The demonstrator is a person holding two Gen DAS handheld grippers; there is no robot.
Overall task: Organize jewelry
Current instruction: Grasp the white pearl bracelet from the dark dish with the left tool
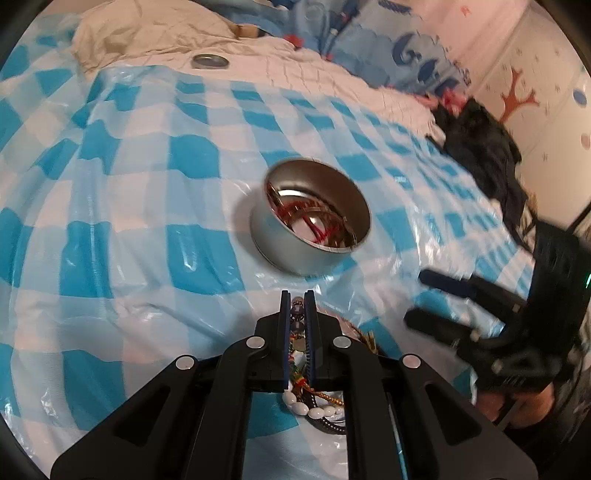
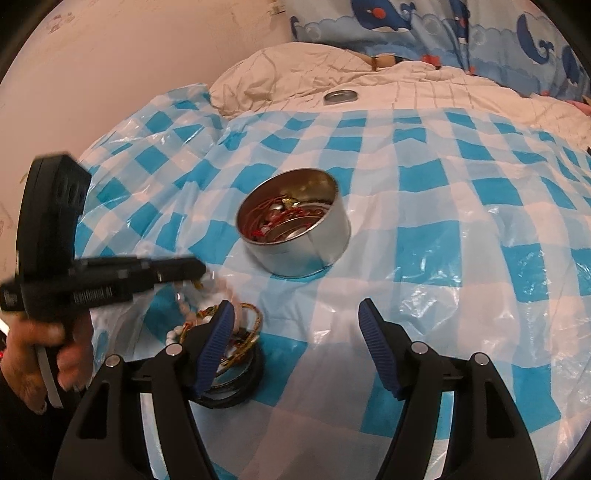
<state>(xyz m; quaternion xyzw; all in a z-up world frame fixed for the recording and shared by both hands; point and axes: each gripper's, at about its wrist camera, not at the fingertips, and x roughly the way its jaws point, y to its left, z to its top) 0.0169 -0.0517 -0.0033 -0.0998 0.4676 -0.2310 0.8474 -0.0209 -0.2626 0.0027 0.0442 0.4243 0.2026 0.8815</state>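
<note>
- A blue-and-white checked plastic sheet [image 2: 424, 206] covers the bed.
- Beyond the sheet's far edge lies a rumpled cream quilt [image 2: 295, 70].
- Behind the quilt hangs blue fabric printed with whales [image 2: 388, 18].
- Left of the quilt stands a plain pale wall [image 2: 129, 48].
- At the sheet's right edge sits dark clothing [image 1: 484, 151], against a wall with decals [image 1: 517, 98].

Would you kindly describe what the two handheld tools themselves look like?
Both are matte black plastic with silver round pivot pins. The left tool has thin blue-padded fingers; the right tool shows ribbed blue pads. A bare hand grips the left one's handle; no cables visible.
</note>
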